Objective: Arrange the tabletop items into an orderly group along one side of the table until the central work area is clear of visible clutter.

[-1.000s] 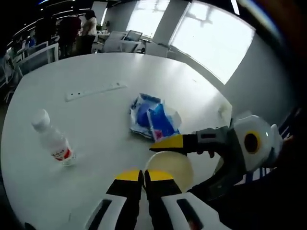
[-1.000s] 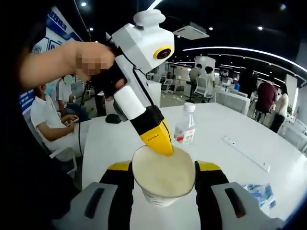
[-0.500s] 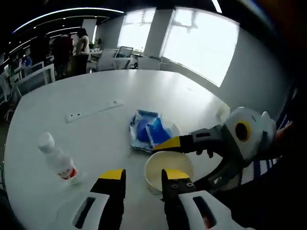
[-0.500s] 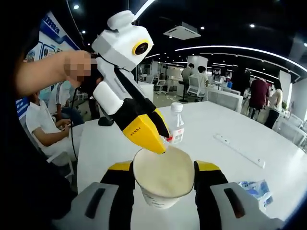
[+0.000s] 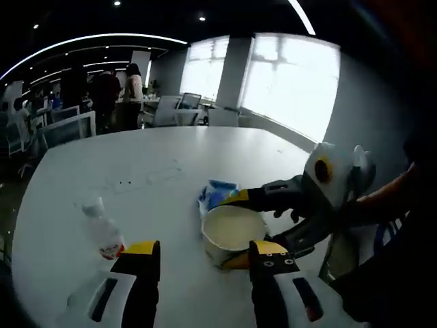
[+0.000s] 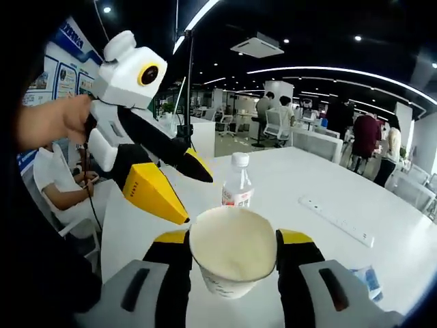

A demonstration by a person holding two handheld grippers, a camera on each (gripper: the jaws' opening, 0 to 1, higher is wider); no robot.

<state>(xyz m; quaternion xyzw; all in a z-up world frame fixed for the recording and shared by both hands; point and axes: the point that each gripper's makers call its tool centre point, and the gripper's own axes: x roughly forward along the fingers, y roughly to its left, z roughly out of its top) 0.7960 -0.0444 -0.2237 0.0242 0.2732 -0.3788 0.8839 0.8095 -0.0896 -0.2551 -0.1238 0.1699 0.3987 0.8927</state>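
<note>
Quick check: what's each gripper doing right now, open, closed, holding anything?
Left gripper: jaws open, holding nothing.
Right gripper: jaws closed on the paper cup.

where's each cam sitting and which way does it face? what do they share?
Left gripper view: rides the left gripper, open, facing windows; a sleeve shows at right.
Right gripper view: rides the right gripper, shut on the paper cup, facing the office; a hand shows.
Shared: cup, water bottle, white table, both grippers.
</note>
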